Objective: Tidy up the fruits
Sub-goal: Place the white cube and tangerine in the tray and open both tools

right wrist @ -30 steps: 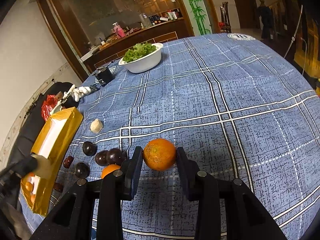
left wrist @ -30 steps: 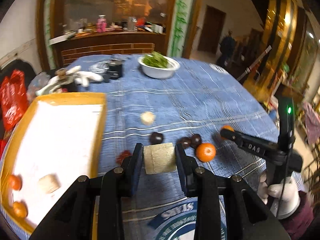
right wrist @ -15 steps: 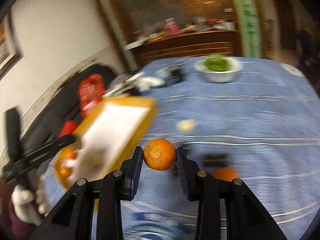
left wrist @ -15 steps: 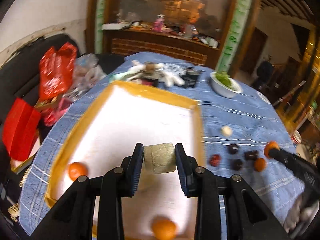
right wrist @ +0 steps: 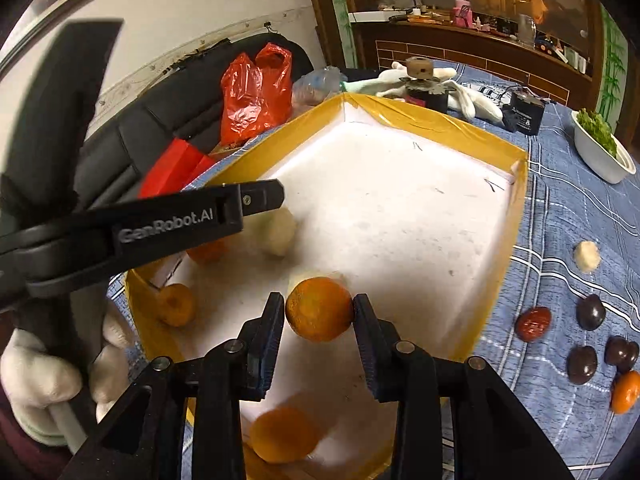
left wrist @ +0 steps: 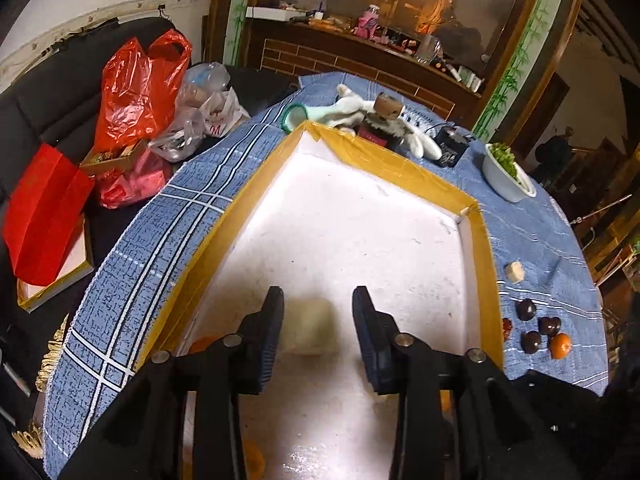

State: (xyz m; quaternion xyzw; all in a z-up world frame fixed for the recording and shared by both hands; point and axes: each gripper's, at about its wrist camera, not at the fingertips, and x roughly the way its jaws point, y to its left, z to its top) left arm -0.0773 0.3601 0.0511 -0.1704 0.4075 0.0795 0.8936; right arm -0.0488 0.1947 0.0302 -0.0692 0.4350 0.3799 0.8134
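A white tray with a yellow rim (left wrist: 400, 168) (right wrist: 440, 124) lies on the blue checked tablecloth. My left gripper (left wrist: 318, 324) is open above the tray; a pale cube-shaped fruit piece (left wrist: 310, 330), blurred, is below and between its fingers, not gripped. It also shows in the right wrist view (right wrist: 278, 230) under the left gripper's finger (right wrist: 248, 202). My right gripper (right wrist: 319, 316) is shut on an orange (right wrist: 319, 308) over the tray's near end. Other oranges (right wrist: 280, 434) (right wrist: 176, 304) lie in the tray.
On the cloth right of the tray lie dark plums (right wrist: 590, 312), a red fruit (right wrist: 534, 322), an orange (right wrist: 626, 392) and a pale piece (right wrist: 586, 256). A white bowl of greens (right wrist: 600, 148), gloves, a jar and a black box stand behind. Red bags (left wrist: 140, 80) lie left.
My left gripper has opened and let go of the pale cube, which drops into the tray. My right gripper has carried the orange over the tray's near end.
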